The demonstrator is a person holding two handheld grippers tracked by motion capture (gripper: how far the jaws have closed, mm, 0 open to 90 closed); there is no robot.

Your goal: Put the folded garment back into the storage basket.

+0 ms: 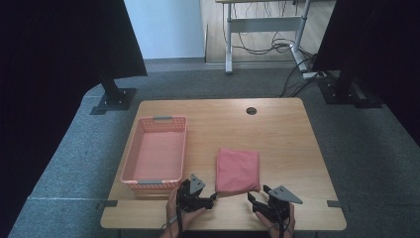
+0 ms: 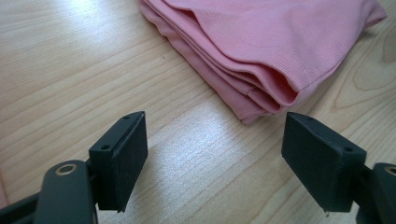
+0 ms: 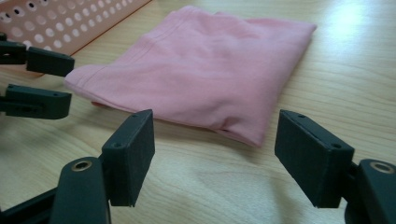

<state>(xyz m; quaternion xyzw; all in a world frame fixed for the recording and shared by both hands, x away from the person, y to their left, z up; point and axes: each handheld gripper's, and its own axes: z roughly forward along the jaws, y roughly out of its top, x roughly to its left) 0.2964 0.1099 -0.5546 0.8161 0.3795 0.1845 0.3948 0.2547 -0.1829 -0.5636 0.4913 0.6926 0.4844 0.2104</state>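
Note:
A folded pink cloth (image 1: 237, 170) lies flat on the wooden table (image 1: 282, 134), right of a pink perforated basket (image 1: 162, 119). My left gripper (image 1: 214, 197) is open at the cloth's near left corner, its jaws apart and holding nothing. In the left gripper view the cloth's layered corner (image 2: 261, 46) lies just beyond the open left gripper (image 2: 215, 149). My right gripper (image 1: 250, 198) is open at the near right corner. In the right gripper view the cloth (image 3: 210, 70) spreads ahead of the open right gripper (image 3: 215, 154), with the left gripper's fingers (image 3: 42, 102) by its far corner.
The basket (image 3: 60, 23) is empty and stands along the table's left side. A round cable hole (image 1: 251, 110) sits near the table's far edge. Black screens on stands flank the table, and a desk with cables stands behind it.

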